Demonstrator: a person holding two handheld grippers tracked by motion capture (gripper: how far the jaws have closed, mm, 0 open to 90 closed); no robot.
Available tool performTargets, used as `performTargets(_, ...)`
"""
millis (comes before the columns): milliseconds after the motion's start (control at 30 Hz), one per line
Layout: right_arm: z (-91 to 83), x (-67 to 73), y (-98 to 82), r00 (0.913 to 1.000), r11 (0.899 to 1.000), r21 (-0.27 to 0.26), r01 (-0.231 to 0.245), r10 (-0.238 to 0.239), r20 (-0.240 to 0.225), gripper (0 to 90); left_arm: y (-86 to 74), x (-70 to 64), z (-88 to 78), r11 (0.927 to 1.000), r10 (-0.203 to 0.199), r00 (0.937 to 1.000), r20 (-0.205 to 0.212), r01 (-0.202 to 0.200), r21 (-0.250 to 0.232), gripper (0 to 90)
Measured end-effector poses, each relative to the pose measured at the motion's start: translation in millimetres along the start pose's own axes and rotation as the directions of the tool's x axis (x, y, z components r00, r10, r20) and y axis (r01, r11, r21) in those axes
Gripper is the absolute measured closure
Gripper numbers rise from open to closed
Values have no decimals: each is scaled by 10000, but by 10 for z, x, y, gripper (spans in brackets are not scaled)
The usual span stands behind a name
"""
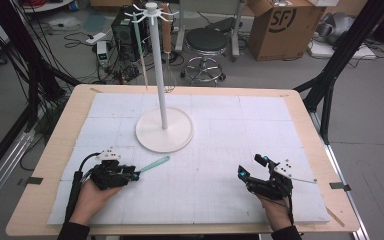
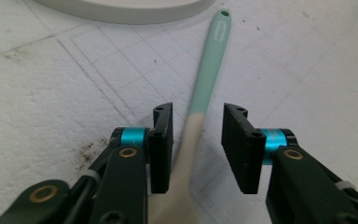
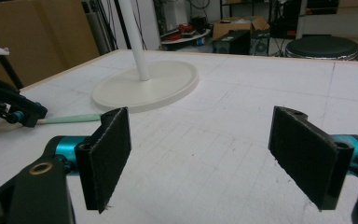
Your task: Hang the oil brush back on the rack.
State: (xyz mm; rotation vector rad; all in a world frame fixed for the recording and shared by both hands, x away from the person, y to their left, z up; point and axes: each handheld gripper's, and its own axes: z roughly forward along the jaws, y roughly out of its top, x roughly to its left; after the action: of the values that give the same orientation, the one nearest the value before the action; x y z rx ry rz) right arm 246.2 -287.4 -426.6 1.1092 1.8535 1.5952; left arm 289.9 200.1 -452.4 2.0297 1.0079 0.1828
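1. At the table's near edge, the left gripper (image 2: 196, 140) lies low on the white mat (image 1: 220, 185), its jaws standing either side of a spatula (image 2: 204, 88); a gap shows at each pad, so it is not yet clamped.
2. The spatula lies flat on the mat, its cream end under the gripper and its mint handle pointing toward the stand's base (image 1: 164, 131), ending just short of the rim. A small raised mark sits near the handle's hanging hole, too blurred to read.
3. The right gripper (image 1: 254, 167), well apart on the other side, hovers with its jaws spread wide and nothing between them.
4. Between the two grippers the mat is bare, and open mat also runs to the right of the base up to the far edge.
5. The white stand (image 1: 156, 60) rises from the mat's middle; two long utensils hang from the hooks at its top.
6. Beyond the table, a cardboard box (image 1: 285, 25) on the floor carries the letters "SF", beside a black stool (image 1: 206, 42).
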Motion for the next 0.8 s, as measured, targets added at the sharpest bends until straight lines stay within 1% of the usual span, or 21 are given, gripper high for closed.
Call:
performTargets(33, 3, 2, 0, 10000, 10000, -15, 6, -6, 24, 205, 3, -14, 4, 10000, 75, 9999, -106, -74, 20, 654)
performTargets(67, 6, 0, 0, 10000, 10000, -16, 49, -49, 9, 205, 8, -26, 3, 9995, 299, 9990, -321, -295, 122, 672)
performTargets(167, 9, 8, 0, 10000, 10000, -2, 61, -61, 23, 205, 13, -60, 14, 9975, 693, 9957, -608, -682, 204, 706)
performTargets(233, 14, 10, -2, 10000, 10000, 11, 73, -73, -9, 205, 7, -48, 13, 9982, 592, 9965, -582, -584, 156, 722)
performTargets(267, 15, 12, -3, 10000, 10000, 23, 50, -50, -12, 205, 3, -34, 15, 9985, 545, 9972, -505, -541, 91, 734)
performTargets(300, 16, 11, -3, 10000, 10000, 33, 73, -73, -7, 205, 4, -20, 13, 9991, 418, 9980, -464, -414, 91, 742)
performTargets(333, 16, 16, -2, 10000, 10000, 31, 27, -27, -6, 205, 7, -20, 12, 9991, 423, 9978, -508, -417, 119, 752)
performTargets(367, 13, 14, 1, 9999, 9999, -96, 108, -108, 4, 206, 6, -31, 12, 9990, 443, 9970, -632, -435, 142, 768)
performTargets(400, 0, 31, 7, 10000, 9999, -154, 26, -26, -32, 214, 4, -36, 12, 9987, 503, 9967, -640, -495, 140, 776)
performTargets(433, -7, 33, 15, 9999, 9995, -269, 146, -148, -70, 219, 3, -44, 14, 9986, 519, 9964, -672, -512, 119, 778)
performTargets(467, -15, 37, 22, 9999, 9993, -329, 157, -159, -68, 220, -2, -46, 15, 9985, 541, 9961, -700, -537, 75, 780)
performTargets(533, -16, 37, 23, 9999, 9994, -330, 117, -119, -68, 219, -18, -37, 13, 9983, 574, 9962, -648, -579, -61, 786)
performTargets(700, -8, 22, 20, 9999, 9994, -318, 154, -155, -37, 219, -19, -34, 7, 9985, 531, 9962, -691, -538, -80, 808)
performTargets(800, -13, 15, 17, 10000, 9997, -244, 82, -83, -29, 220, 3, -72, 10, 9944, 1053, 9911, -817, -1048, 101, 815)
